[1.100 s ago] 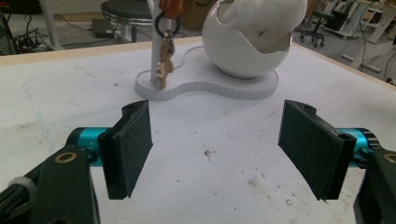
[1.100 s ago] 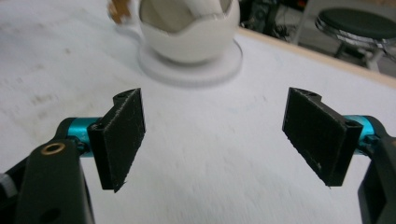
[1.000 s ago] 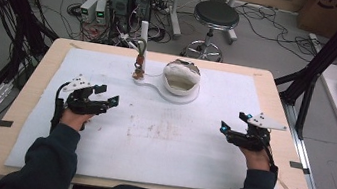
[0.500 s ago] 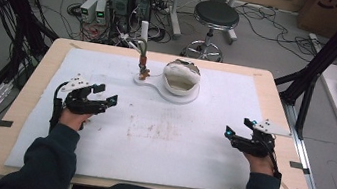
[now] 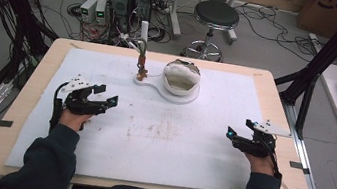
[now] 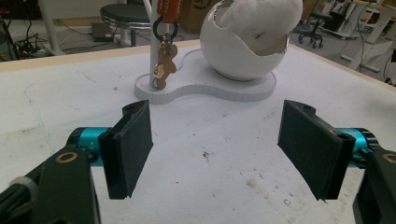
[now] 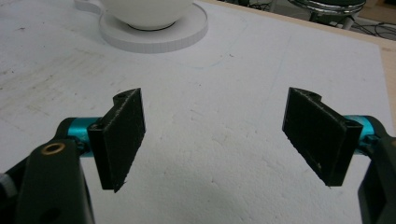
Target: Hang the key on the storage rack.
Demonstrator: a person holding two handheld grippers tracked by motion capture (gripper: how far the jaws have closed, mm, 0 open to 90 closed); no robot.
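Small brown figure keychain (image 6: 163, 70) hangs upright from a white post on the white stand at the counter's (image 5: 28, 104) far middle, beside the white bowl-shaped holder (image 5: 182, 78). It lies ahead and right of the left gripper (image 5: 105, 96), which is nearer; the right gripper (image 5: 234, 134) sits well apart. Both grippers released, jaws wide, holding nothing.

Keychain charm (image 6: 163, 70): hung on white post, strap cut off by top edge in left gripper view; in high view (image 5: 142, 68) too small to make out.
White bowl (image 7: 144, 11): upper part cut off by top edge in right gripper view; inside hidden by white stuffing (image 6: 261, 18) in left gripper view.
Stand base (image 7: 154, 37): left end cut off.
Desk (image 5: 23, 103): near edge partly hidden behind sleeves.
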